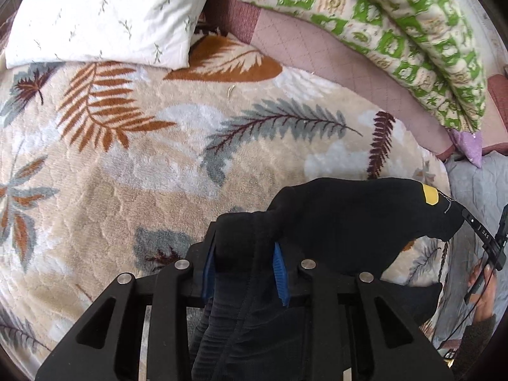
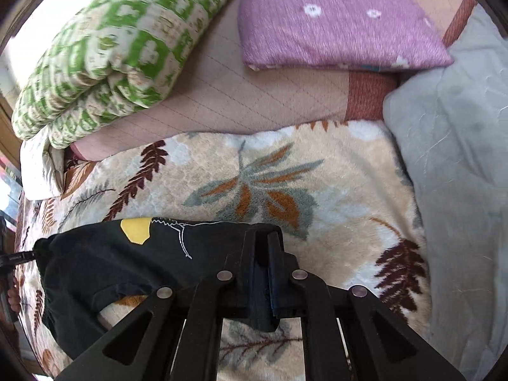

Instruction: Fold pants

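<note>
Two grippers hold one pair of black pants [image 1: 349, 222] above a bed. The left gripper [image 1: 246, 254] has its jaws clenched on a thick bunch of the dark cloth, which fills the gap between the blue pads [image 1: 281, 273]. The right gripper [image 2: 265, 263] has its jaws pressed nearly together on another edge of the same pants, and the cloth stretches between the two tools. A yellow patch [image 2: 135, 230] with thin white stitching shows on the fabric.

Under the pants lies a soft beige blanket [image 1: 127, 158] with brown, grey and dark red leaves. At the head of the bed rests a white pillow [image 1: 104, 16] with small sprigs. Beside it a green and cream quilt [image 2: 111, 57] is rolled up on a pink quilted sheet [image 2: 254, 98]. A folded purple cover [image 2: 333, 22] with little flowers lies further back, and a pale grey cloth [image 2: 460, 158] lies along the blanket's right side.
</note>
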{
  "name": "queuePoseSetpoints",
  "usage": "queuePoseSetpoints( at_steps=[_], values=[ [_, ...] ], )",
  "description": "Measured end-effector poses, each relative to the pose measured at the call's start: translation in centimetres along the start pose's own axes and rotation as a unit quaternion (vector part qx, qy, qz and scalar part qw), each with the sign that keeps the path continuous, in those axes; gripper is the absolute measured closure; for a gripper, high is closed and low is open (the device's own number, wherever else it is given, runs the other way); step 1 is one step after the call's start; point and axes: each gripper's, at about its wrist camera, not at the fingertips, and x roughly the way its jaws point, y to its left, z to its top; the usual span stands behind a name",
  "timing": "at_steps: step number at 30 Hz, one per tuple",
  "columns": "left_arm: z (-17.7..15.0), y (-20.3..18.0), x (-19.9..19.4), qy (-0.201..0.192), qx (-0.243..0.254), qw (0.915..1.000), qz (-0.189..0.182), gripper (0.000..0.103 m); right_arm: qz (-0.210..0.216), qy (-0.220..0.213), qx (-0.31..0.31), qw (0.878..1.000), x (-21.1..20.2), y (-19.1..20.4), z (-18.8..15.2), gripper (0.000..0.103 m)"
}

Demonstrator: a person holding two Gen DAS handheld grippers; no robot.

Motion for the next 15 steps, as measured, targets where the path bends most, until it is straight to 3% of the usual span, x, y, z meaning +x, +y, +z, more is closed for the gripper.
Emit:
queuePoseSetpoints(
  at_steps=[8,15],
  values=[
    [-2.7,-1.2,-4.5,-0.083,0.030,0.9956,0.030,0.075,-0.006,-0.039,-0.022,0.999,-5.4,1.4,-2.2,0.097],
    [-6.9,-1.3,-6.4,-0.143,0.058,0.9868,0.048,0.075,-0.021,-0.057,-0.041,0.997,-9.0,1.9,-6.6,0.100]
  ],
)
